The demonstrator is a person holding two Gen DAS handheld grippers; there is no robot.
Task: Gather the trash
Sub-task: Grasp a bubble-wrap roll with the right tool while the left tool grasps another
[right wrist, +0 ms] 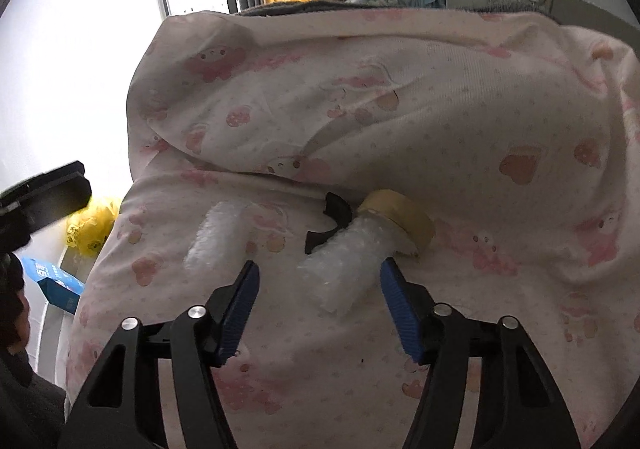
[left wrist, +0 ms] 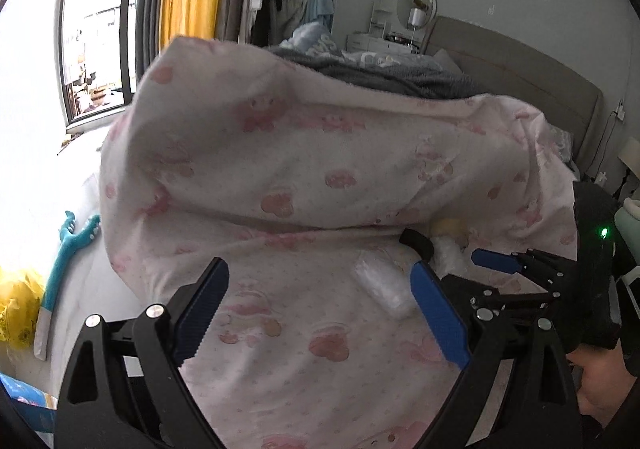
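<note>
Pink quilt (right wrist: 460, 121); bubble-wrap roll (right wrist: 344, 261) lies diagonal, toward tape roll (right wrist: 404, 217)

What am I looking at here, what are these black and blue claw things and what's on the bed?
They are two hand-held grippers; a person carries one in each hand, with a camera on each looking along its jaws. One picture is from the left gripper, the other from the right gripper. Both are open and hold nothing. On the pink patterned quilt lie two bubble wrap rolls, a tape roll and a curved black plastic piece.
</note>
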